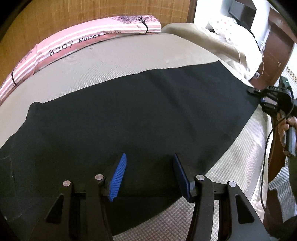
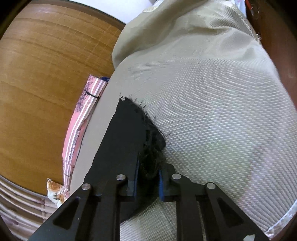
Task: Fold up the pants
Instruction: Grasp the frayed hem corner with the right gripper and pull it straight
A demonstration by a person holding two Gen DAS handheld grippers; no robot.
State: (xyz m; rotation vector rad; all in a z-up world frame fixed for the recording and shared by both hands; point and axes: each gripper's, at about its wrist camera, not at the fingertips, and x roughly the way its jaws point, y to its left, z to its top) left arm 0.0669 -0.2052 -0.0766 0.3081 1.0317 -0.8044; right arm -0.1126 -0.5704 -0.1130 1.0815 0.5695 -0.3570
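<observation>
The black pants (image 1: 130,115) lie flat across the grey bed (image 1: 104,61), running from lower left to the right edge. My left gripper (image 1: 149,163) is open, its blue pads hovering over the near part of the pants, holding nothing. My right gripper (image 1: 259,94) shows in the left wrist view at the far right end of the pants. In the right wrist view my right gripper (image 2: 148,176) is closed on the frayed hem of the pants (image 2: 130,133), with fabric bunched between its blue pads.
A pink striped pillow (image 1: 74,44) lies along the wooden headboard (image 1: 92,11). A beige textured cover (image 2: 204,92) drapes the bed's right side. A dark wooden door (image 1: 274,48) stands at right. A hand with a cable (image 1: 284,126) holds the right gripper.
</observation>
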